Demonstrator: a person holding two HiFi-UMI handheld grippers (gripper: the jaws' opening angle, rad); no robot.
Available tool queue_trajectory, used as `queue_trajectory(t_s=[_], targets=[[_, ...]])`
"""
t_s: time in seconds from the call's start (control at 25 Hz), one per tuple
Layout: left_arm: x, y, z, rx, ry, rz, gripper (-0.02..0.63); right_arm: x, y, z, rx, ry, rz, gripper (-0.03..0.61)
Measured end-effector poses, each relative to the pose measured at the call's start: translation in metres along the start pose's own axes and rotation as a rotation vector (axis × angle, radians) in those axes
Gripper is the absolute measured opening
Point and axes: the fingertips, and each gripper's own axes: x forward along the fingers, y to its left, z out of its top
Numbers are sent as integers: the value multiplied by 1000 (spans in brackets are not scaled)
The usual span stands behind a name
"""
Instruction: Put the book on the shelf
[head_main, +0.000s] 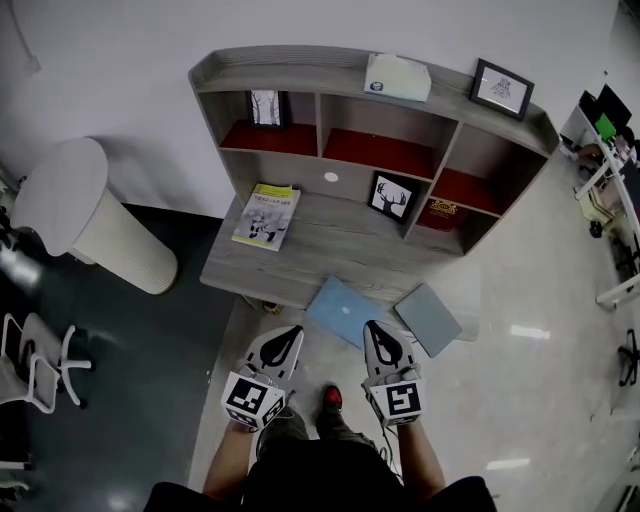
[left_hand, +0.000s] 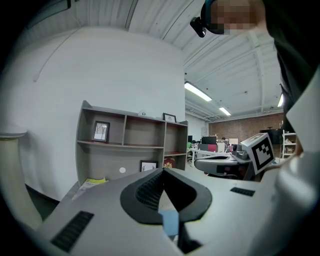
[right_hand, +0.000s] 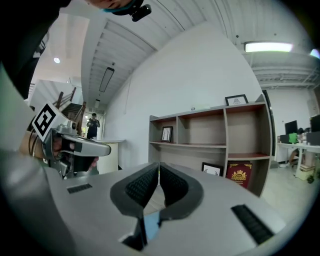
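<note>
A book with a yellow-green cover (head_main: 266, 215) lies flat on the left of the grey desk surface (head_main: 330, 250), under the shelf unit (head_main: 300, 62). In the left gripper view the book (left_hand: 92, 183) shows low at the shelf's left foot. Both grippers are held close to the person's body, short of the desk's front edge and well apart from the book. My left gripper (head_main: 290, 332) (left_hand: 161, 172) is shut with nothing in it. My right gripper (head_main: 372, 326) (right_hand: 159, 167) is likewise shut and empty.
A light blue flat item (head_main: 345, 310) and a grey-blue one (head_main: 428, 318) lie just beyond the gripper tips. Framed pictures (head_main: 392, 196) and a red book (head_main: 440, 213) stand in the compartments. A white box (head_main: 398, 77) tops the shelf. A white cylinder (head_main: 100, 225) stands left.
</note>
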Motion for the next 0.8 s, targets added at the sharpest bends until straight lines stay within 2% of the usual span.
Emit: queue_trajectory(t_s=[0.24,0.4,0.56,0.8], targets=[[28,21,-17,-12,58,-72,3,13,-10,-25,35,58,-96,31],[42,34,-34,-16,106,-147,3,22,-1,-42,62,108,-155,31],[48,44,-65,-39,166,-200,3,29,12,-80,112,168,-202,31],[57,59,-116,-59,236,-237,3,44,16,-125,120,224,-260,31]])
